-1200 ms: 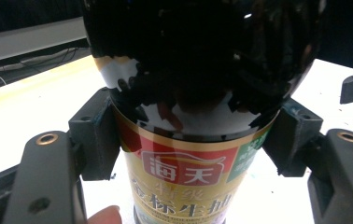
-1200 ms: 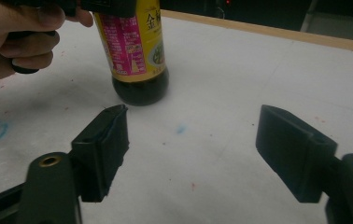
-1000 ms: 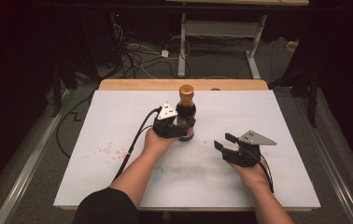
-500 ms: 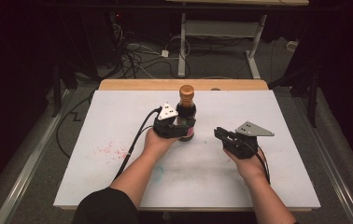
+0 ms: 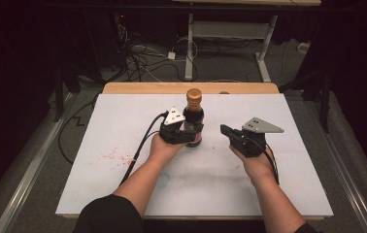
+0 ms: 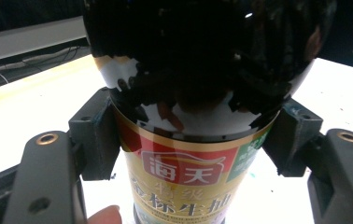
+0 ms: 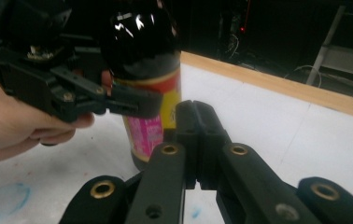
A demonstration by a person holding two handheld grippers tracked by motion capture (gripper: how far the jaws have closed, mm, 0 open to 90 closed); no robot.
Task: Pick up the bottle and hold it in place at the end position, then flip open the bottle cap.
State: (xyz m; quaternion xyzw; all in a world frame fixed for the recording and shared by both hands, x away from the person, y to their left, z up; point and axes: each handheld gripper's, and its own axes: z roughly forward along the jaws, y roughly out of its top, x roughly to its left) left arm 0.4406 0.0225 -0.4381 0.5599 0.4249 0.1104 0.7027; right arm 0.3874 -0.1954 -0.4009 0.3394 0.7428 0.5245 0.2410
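Note:
A dark sauce bottle (image 5: 193, 115) with a brown cap and a red and gold label stands upright on the white table sheet (image 5: 123, 121), near its far middle. My left gripper (image 5: 194, 136) is shut on the bottle's body, its pads pressing both sides of the bottle (image 6: 188, 93). My right gripper (image 5: 226, 131) hangs in the air just right of the bottle and points toward it. Its jaws have just been closing and meet with nothing between them, as the right gripper (image 7: 194, 126) shows in its own view, short of the bottle (image 7: 142, 46).
A wooden table edge (image 5: 191, 88) runs along the far side of the sheet. Red speckles (image 5: 116, 155) and a blue smudge (image 5: 164, 179) mark the sheet at the near left. Cables and a desk frame (image 5: 191, 43) lie on the dark floor beyond.
My right gripper has risen and come a little closer to the bottle, and its jaws have gone from open to shut on nothing. The left gripper and the bottle have stayed put.

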